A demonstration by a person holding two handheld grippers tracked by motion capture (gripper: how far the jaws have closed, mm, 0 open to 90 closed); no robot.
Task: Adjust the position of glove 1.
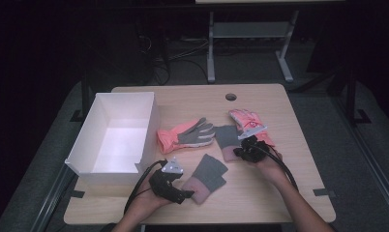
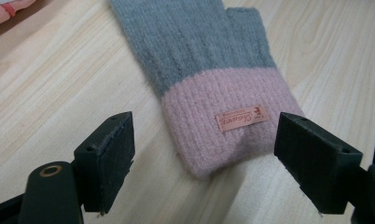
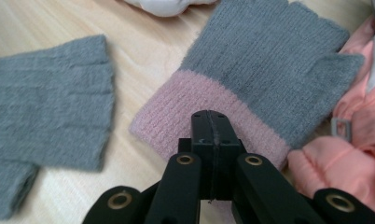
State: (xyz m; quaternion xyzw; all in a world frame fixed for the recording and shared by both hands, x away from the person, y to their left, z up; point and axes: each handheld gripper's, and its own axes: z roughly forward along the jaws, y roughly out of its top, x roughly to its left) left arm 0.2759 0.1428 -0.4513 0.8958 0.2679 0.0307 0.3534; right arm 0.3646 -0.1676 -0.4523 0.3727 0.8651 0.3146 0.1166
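Two knitted fingerless gloves being taken up by their pink cuffs, one per gripper

The nearer grey-and-pink knitted glove (image 2: 209, 79) lies flat on the worktop (image 1: 279, 193), its pink cuff, with a small sewn label (image 2: 241, 119), set between the spread fingers (image 2: 106, 161) of the left gripper (image 1: 175, 186), which is released and not yet closed on it. The second knitted glove (image 3: 251, 79) lies farther back, just beside a coral ski glove (image 1: 185, 133); the right gripper (image 3: 212, 140) is seen clenched over its cuff, though whether wool is actually caught cannot be told. The step in hand is judged to be the grasping of both gloves. Next, the left fingers need to be closed on the cuff and both gloves lifted, presumably toward the white box (image 1: 100, 121) at the left.
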